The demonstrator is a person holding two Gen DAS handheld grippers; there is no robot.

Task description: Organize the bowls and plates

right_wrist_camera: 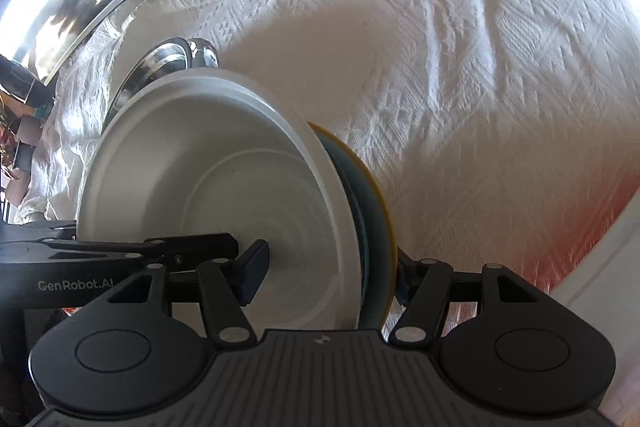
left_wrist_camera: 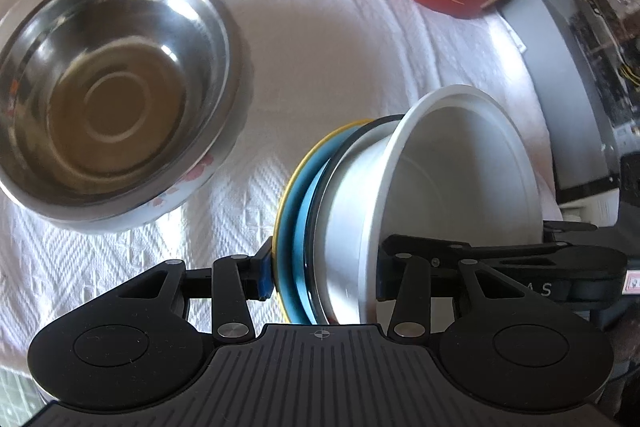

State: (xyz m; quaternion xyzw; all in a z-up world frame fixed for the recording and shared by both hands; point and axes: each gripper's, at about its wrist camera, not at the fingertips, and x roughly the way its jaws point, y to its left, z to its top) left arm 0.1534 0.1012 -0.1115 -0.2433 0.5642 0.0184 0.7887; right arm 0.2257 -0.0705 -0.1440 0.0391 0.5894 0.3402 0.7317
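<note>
Seemingly, in the left wrist view the left gripper is clamped across a tilted stack of white plastic bowl on blue yellow-rimmed plate, while in the right wrist view the right gripper pinches the same stack between its fingers, which might slide apart if either grip loosens.
</note>
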